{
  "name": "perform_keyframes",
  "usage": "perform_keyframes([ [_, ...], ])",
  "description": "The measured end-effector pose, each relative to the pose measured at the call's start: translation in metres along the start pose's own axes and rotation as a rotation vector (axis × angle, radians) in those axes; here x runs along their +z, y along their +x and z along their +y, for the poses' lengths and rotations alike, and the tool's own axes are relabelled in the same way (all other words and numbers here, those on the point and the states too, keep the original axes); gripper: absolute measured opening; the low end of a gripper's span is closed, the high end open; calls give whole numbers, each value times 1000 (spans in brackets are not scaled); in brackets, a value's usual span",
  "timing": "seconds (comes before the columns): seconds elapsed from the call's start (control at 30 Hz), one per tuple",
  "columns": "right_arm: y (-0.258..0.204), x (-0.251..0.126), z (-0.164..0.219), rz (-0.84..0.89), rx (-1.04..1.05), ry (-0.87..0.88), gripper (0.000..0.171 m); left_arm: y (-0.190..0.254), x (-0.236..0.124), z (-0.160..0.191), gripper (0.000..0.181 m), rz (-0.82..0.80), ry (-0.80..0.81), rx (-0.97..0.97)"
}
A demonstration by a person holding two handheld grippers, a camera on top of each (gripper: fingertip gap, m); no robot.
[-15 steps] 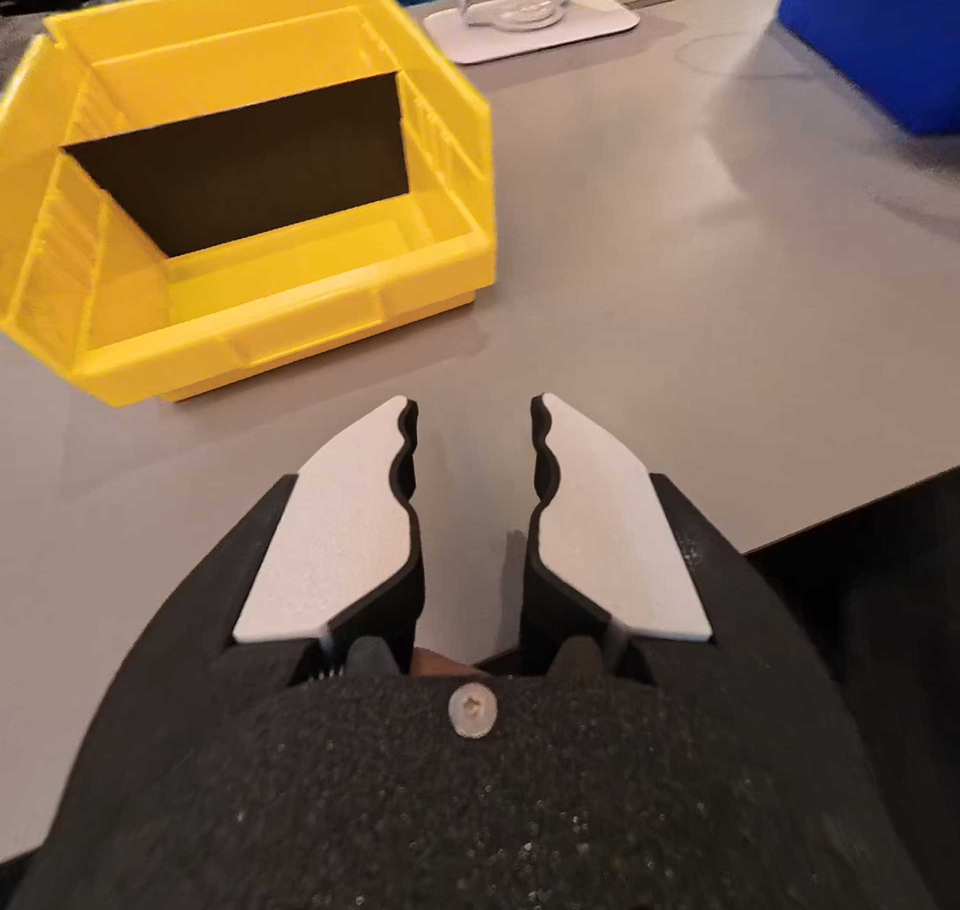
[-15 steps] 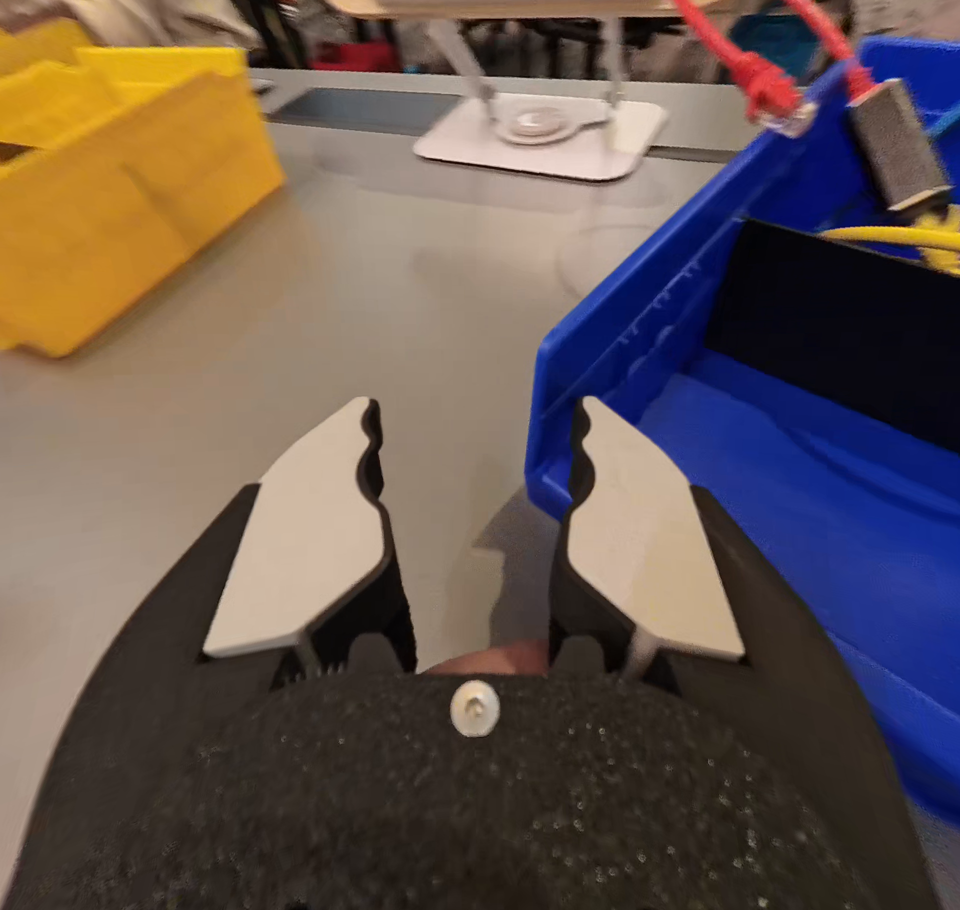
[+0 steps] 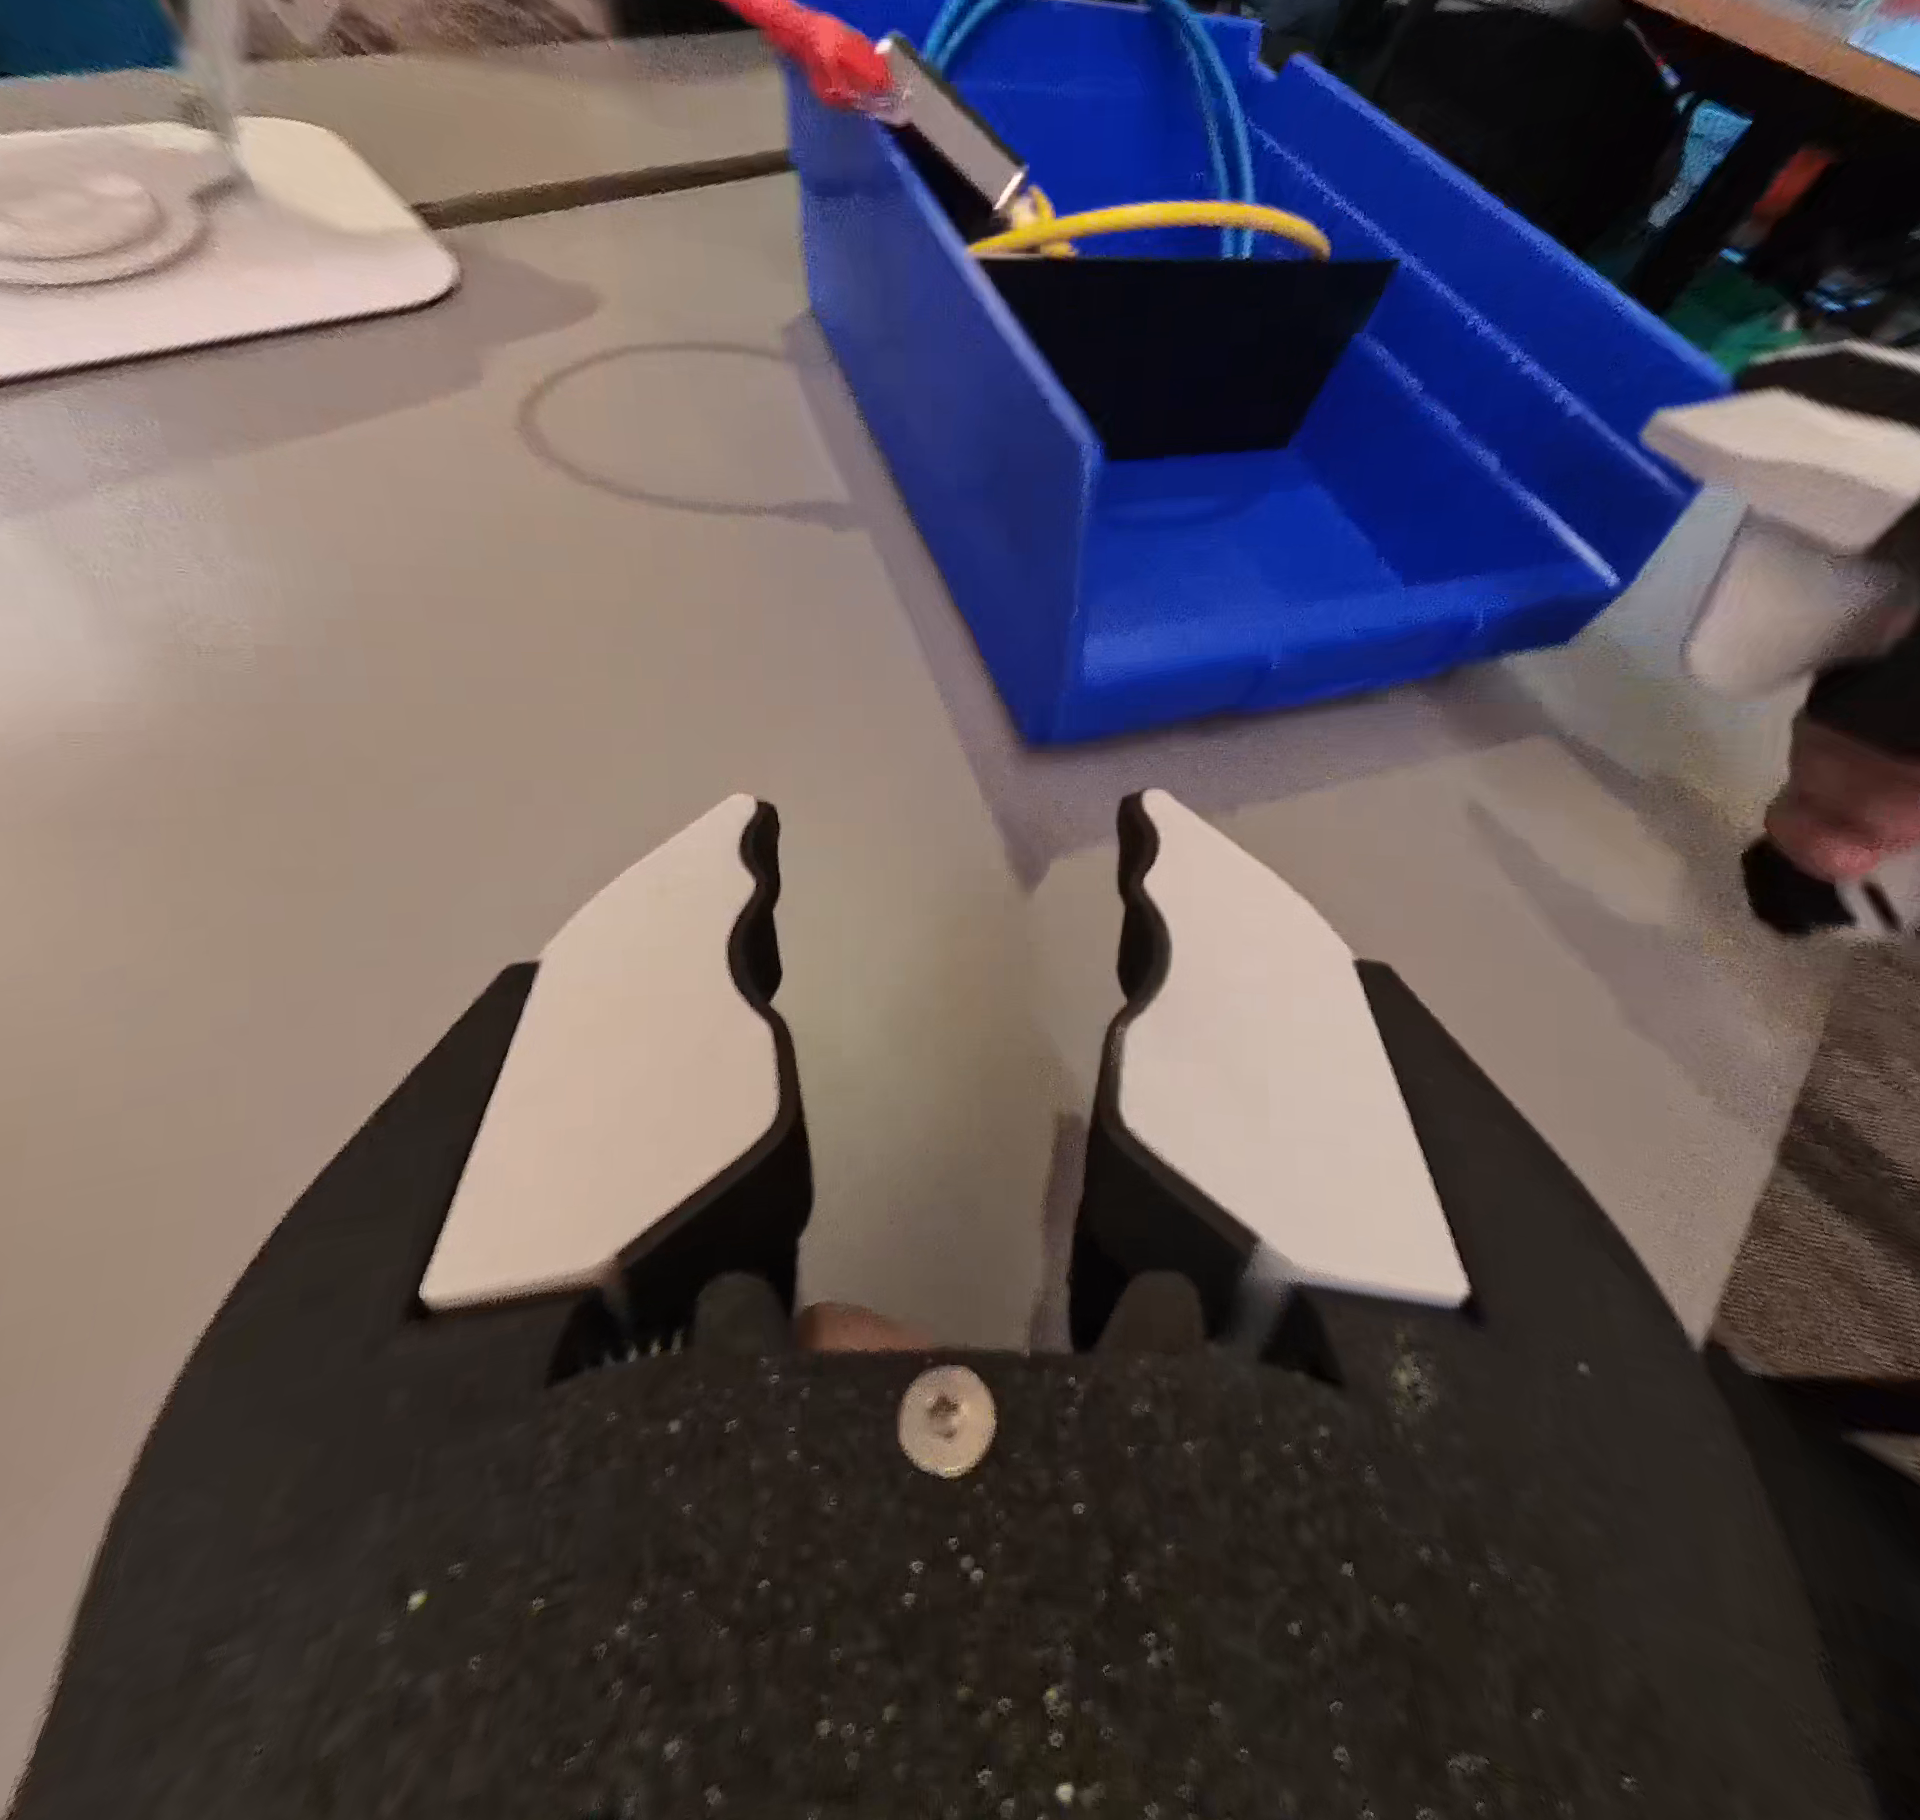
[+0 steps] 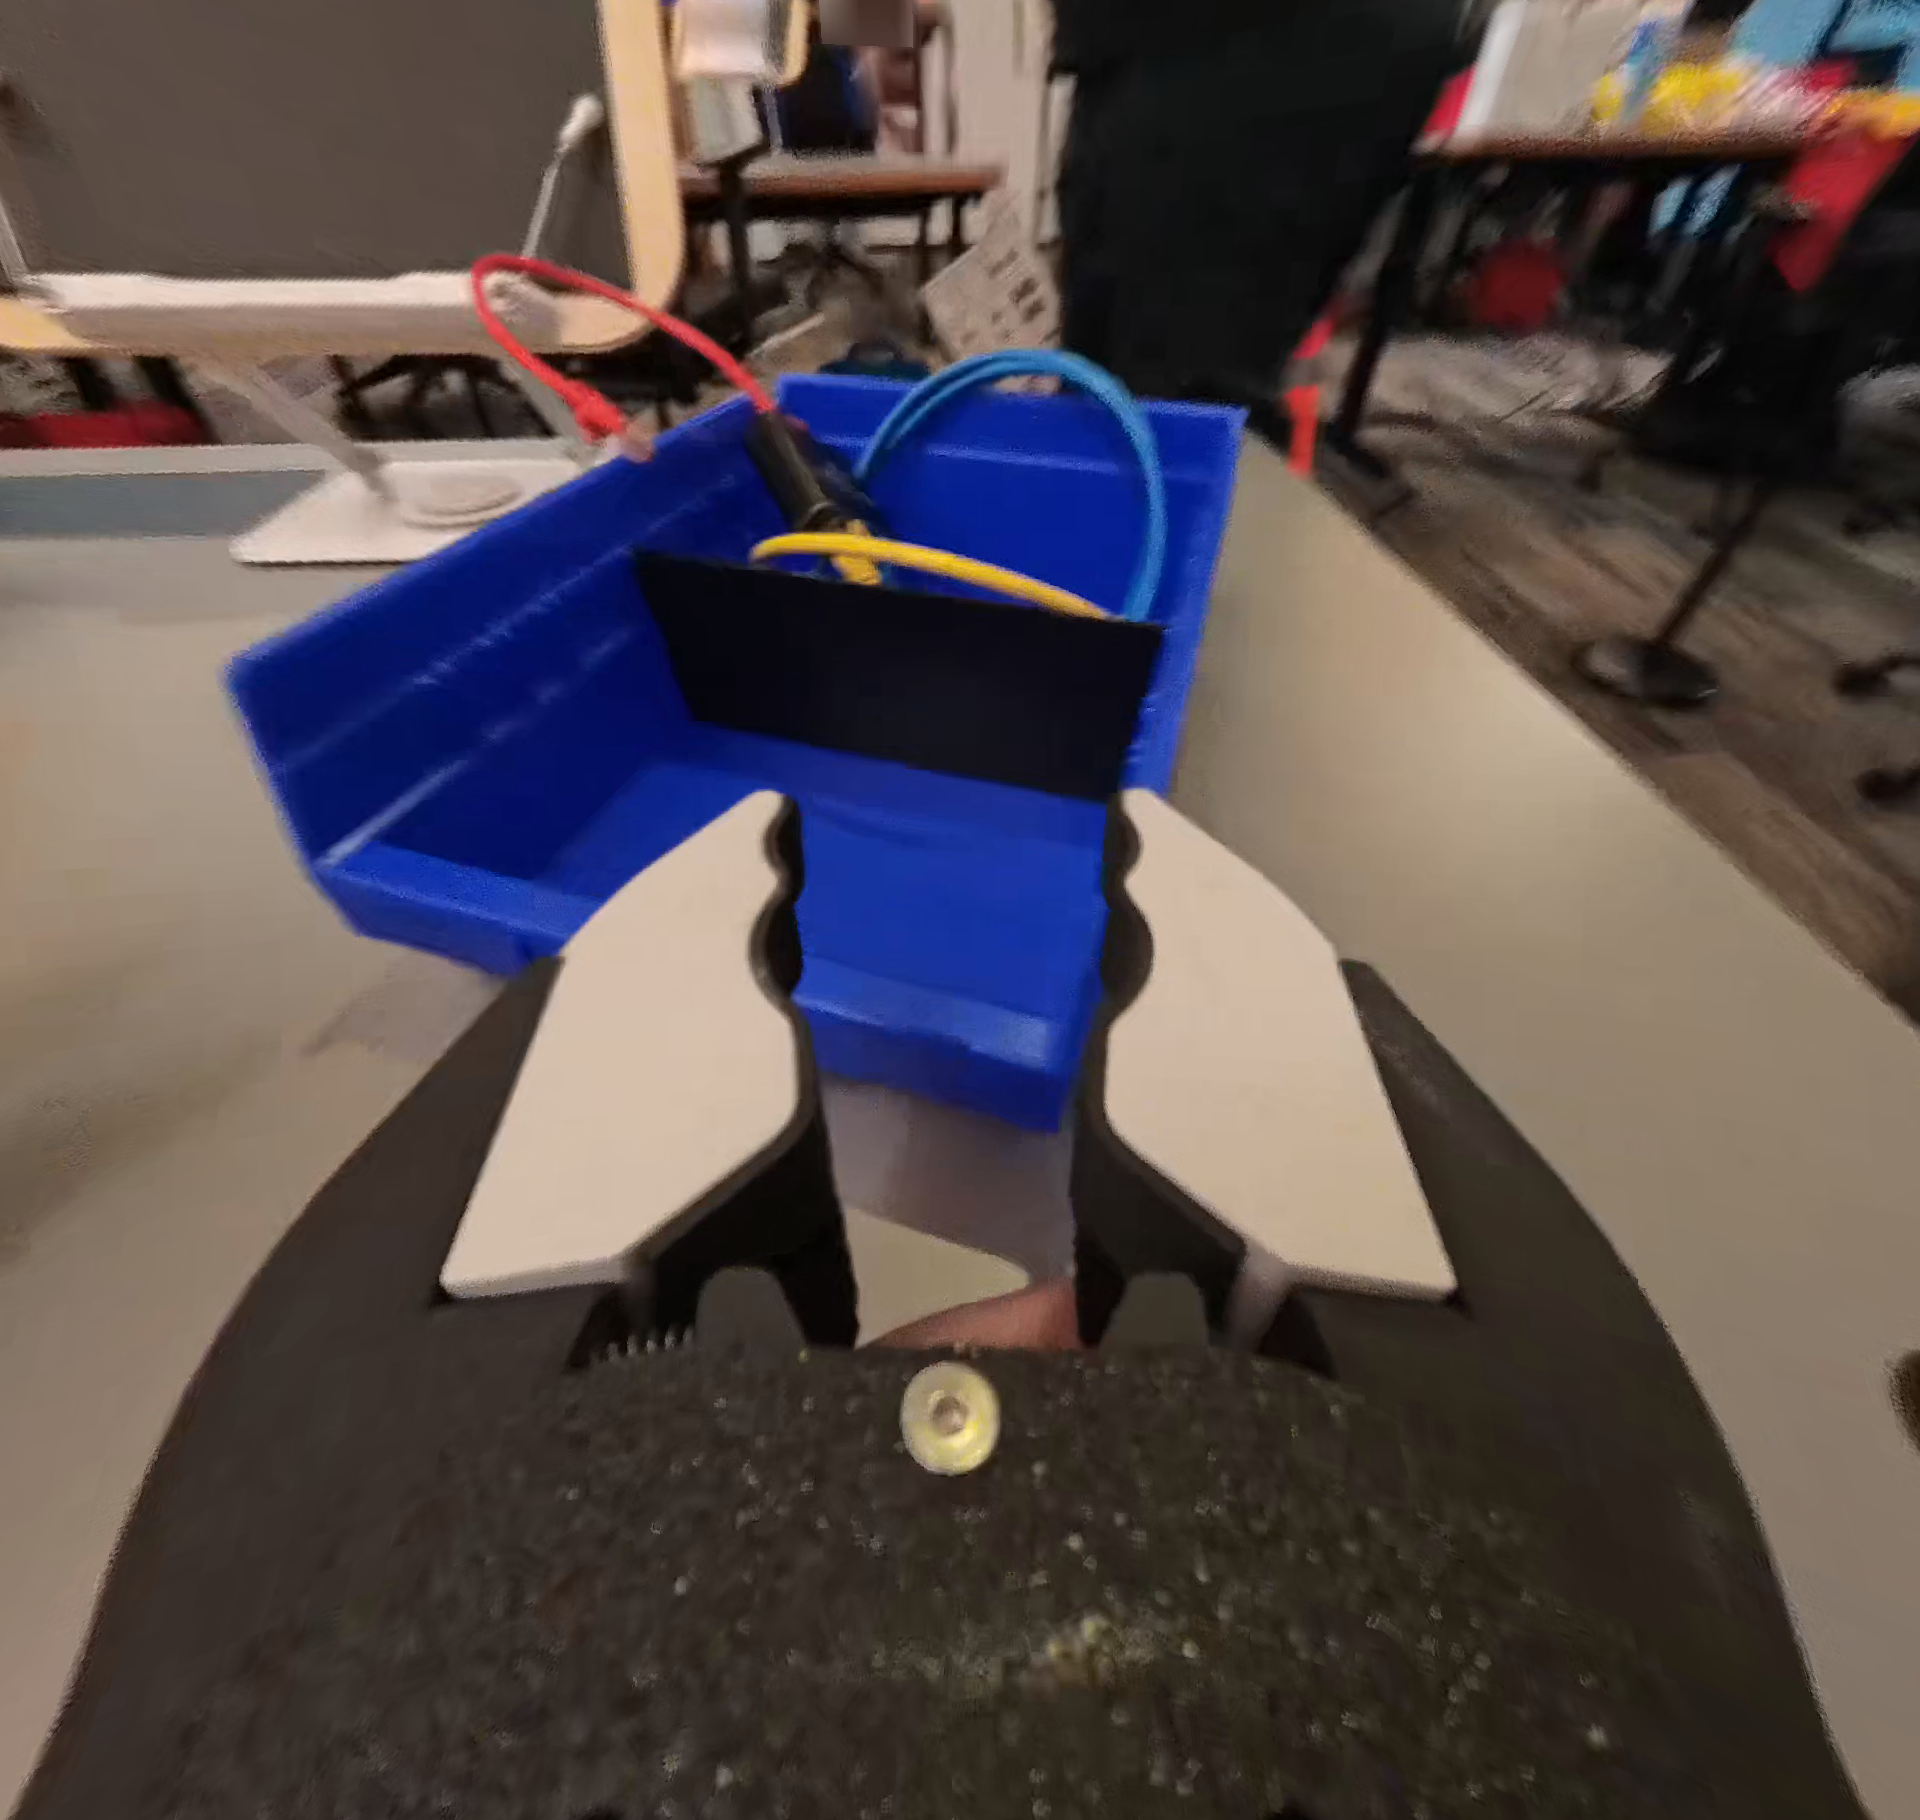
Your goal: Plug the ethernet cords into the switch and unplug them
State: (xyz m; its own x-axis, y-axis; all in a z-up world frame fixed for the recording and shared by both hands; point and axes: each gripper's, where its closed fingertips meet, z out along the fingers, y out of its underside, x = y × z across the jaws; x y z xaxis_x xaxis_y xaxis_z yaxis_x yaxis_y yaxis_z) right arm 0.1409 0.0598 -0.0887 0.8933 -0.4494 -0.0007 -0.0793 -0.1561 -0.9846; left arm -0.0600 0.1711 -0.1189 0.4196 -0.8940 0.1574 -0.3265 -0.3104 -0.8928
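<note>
Blue plastic bin [image 4: 436, 690] on grey table [image 3: 364, 679] holds small metal switch [image 3: 951, 123] with red [image 3: 821, 56], blue [image 4: 1039, 388], yellow ethernet cords [image 3: 1174, 217]; left hand-held gripper [image 3: 948, 820] and right hand-held gripper [image 4: 948, 814] both released, empty.

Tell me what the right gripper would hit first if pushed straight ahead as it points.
Probably the low front lip of the blue plastic bin: the open right gripper points straight into it, the black divider panel standing behind. Depth is uncertain.

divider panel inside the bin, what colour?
Black flat divider panel across the blue plastic bin; clearest in the left wrist view.
</note>
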Motion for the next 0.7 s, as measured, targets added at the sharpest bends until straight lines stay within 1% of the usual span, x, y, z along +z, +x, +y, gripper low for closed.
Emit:
perform_keyframes([
  [0.07,16,3,4,98,-44,-21,55,14,38,-13,62,31,-13,-22],
  [0.1,24,3,3,160,-27,-38,54,22,52,-20,62,43,-10,-27],
  [0.17,32,-4,-13,204,-6,11,48,37,67,-36,61,37,22,-7],
  [0.2,36,-5,-13,218,3,18,48,40,73,-40,58,18,33,10],
  [0.23,39,0,-3,209,31,-28,49,40,80,-41,51,-13,24,22],
  [0.27,38,9,13,179,70,-103,54,34,88,-37,44,-58,-4,20],
  [0.3,38,17,30,168,114,-184,55,29,95,-33,36,-84,-31,-1],
  [0.33,35,23,39,150,141,-236,43,26,101,-30,21,-77,-48,-36],
  [0.37,29,28,39,109,141,-242,19,23,103,-28,11,-81,-50,-73],
  [0.4,32,29,36,144,126,-233,8,20,102,-28,10,-96,-49,-74],
  [0.43,32,29,34,170,84,-236,3,17,99,-27,8,-130,-52,-39],
  [0.5,23,22,32,195,69,-269,2,15,83,-27,5,-226,-30,58],
  [0.57,7,15,31,152,112,-261,2,10,58,-25,4,-252,8,42],
  [0.7,-55,7,15,44,78,-179,2,-22,-11,-20,4,-383,88,51],
])
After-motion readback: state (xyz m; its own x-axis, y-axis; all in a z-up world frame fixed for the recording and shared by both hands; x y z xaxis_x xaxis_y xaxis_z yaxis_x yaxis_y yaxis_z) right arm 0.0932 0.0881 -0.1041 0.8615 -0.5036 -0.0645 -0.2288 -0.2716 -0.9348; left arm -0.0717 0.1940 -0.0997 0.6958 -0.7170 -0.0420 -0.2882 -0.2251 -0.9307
